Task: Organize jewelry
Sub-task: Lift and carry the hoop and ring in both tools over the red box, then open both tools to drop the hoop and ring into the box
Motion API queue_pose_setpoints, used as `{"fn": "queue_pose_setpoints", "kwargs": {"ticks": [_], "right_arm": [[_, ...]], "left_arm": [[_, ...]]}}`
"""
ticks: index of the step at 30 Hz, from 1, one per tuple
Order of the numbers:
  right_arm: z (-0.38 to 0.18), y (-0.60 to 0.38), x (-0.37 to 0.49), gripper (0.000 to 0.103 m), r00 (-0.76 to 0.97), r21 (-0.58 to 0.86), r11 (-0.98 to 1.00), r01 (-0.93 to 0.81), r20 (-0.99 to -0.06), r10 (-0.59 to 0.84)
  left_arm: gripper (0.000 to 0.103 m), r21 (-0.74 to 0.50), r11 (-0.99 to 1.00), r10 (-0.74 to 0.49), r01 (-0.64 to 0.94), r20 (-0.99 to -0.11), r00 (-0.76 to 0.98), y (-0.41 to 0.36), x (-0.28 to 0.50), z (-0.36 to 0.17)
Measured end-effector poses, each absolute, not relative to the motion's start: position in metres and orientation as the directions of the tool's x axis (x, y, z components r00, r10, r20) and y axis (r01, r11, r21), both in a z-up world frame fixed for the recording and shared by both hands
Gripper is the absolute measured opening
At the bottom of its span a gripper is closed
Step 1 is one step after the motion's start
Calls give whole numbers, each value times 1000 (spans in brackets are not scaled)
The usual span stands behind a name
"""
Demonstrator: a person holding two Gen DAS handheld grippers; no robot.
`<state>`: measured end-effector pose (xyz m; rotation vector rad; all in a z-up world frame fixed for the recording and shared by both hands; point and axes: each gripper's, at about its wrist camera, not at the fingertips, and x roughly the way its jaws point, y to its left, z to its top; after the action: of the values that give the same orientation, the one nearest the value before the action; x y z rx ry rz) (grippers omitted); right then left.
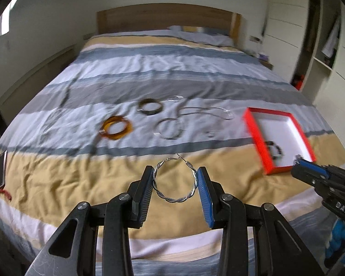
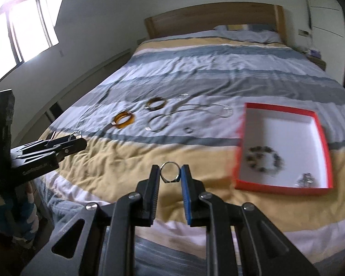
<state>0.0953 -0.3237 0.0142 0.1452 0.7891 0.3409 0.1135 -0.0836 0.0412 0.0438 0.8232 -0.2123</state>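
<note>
My left gripper (image 1: pixel 175 174) is shut on a twisted silver hoop earring (image 1: pixel 175 197), held above the bed's yellow stripe. My right gripper (image 2: pixel 170 172) is shut on a small silver ring (image 2: pixel 170 179), left of the red box (image 2: pixel 240 138). The white-lined box holds a dark beaded bracelet (image 2: pixel 265 161) and a small silver piece (image 2: pixel 307 179). On the bedspread lie an amber bangle (image 1: pixel 116 127), a dark bangle (image 1: pixel 150 107), a silver hoop (image 1: pixel 170 130), a silver chain necklace (image 1: pixel 207 112) and a small ring (image 2: pixel 188 130). The right gripper shows in the left wrist view (image 1: pixel 297 162), the left in the right wrist view (image 2: pixel 80 141).
The striped bedspread (image 1: pixel 149 73) covers a large bed with a wooden headboard (image 1: pixel 163 18). A dark phone-like object (image 1: pixel 1 172) lies at the bed's left edge. A wardrobe and shelves (image 1: pixel 322 46) stand at the right. A window (image 2: pixel 18 34) is on the left.
</note>
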Motion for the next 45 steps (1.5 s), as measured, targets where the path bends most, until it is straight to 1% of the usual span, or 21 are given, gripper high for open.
{"fn": "queue_pose_setpoints", "kwargs": {"ticks": [6, 16, 21, 28, 33, 37, 45], "right_arm": [[10, -388, 106, 17, 685, 252, 956, -153, -670, 286], [-1, -478, 161, 17, 684, 165, 985, -42, -714, 149], [-23, -496, 188, 17, 655, 138, 990, -17, -747, 115], [-61, -511, 215, 17, 601, 101, 995, 9, -796, 75], [-79, -515, 235, 17, 568, 83, 997, -3, -820, 70], [-92, -511, 240, 18, 541, 48, 999, -23, -839, 53], [-95, -505, 235, 19, 537, -48, 997, -68, -844, -4]], "left_arm": [[38, -41, 950, -236, 309, -743, 626, -152, 131, 38], [38, -64, 894, -331, 444, -763, 556, -252, 192, 18], [38, -70, 871, -349, 486, -785, 512, -295, 221, -7], [38, -55, 848, -343, 527, -815, 467, -348, 253, -41], [38, -56, 850, -328, 524, -834, 443, -368, 274, -62], [38, -56, 851, -315, 522, -849, 424, -368, 277, -82], [39, -14, 850, -291, 526, -846, 447, -372, 277, -91]]}}
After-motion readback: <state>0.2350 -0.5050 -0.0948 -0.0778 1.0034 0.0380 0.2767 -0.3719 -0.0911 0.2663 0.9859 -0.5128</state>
